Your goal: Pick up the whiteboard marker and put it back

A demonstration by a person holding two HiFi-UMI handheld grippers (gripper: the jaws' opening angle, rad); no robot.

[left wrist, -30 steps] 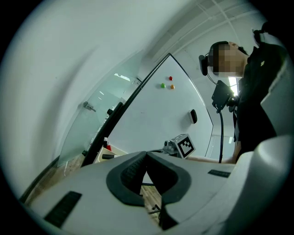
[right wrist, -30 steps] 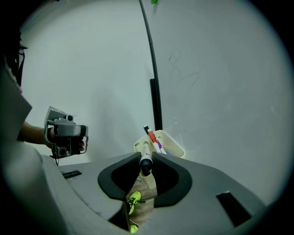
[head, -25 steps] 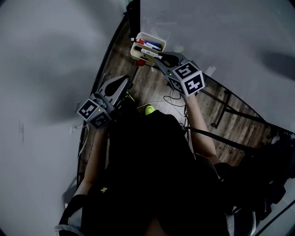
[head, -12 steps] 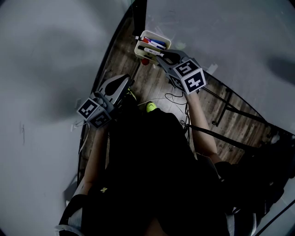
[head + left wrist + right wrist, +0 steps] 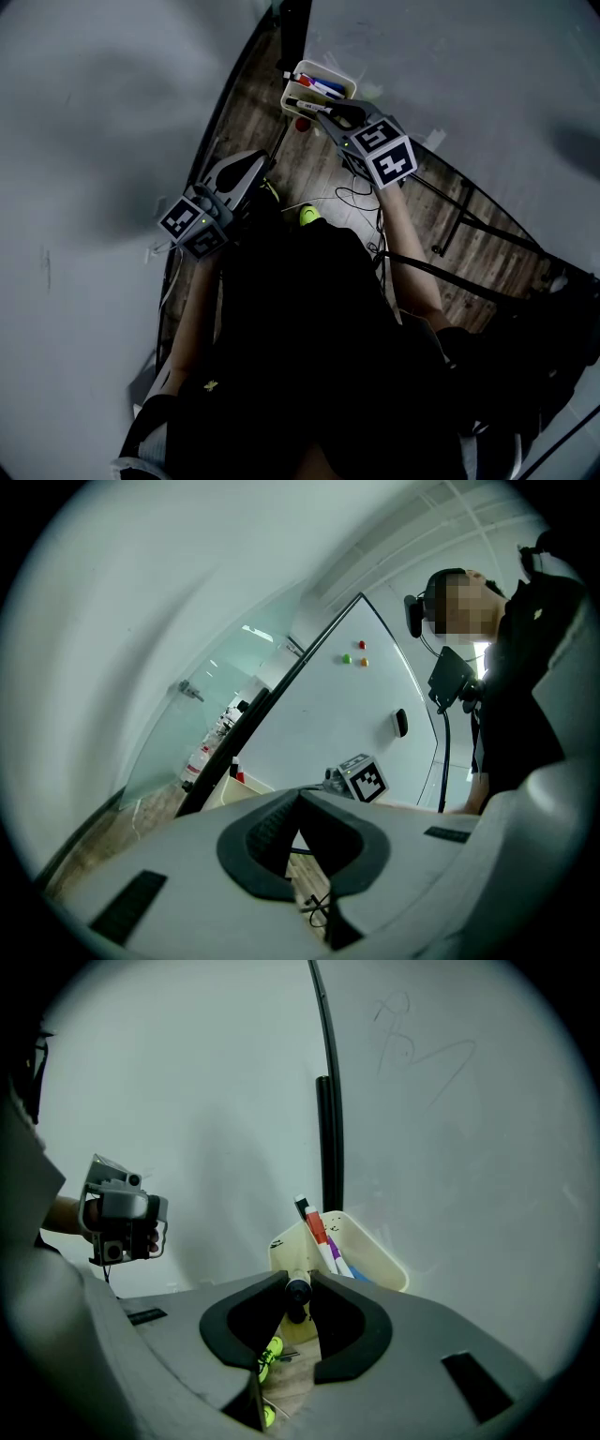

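One marker [image 5: 308, 106] in right claw [image 5: 298, 1284]; perhaps three in holder [image 5: 367, 1249].

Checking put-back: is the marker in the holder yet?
Out. The marker is clamped in the right hand-held gripper, in front of the holder.

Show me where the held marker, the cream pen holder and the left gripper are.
marker [image 5: 298, 1290], right gripper view, on its black end cap.
pen holder [image 5: 373, 1255], right gripper view, on its bare inner wall.
left gripper [image 5: 299, 792], left gripper view, midway between its closed fingertips.
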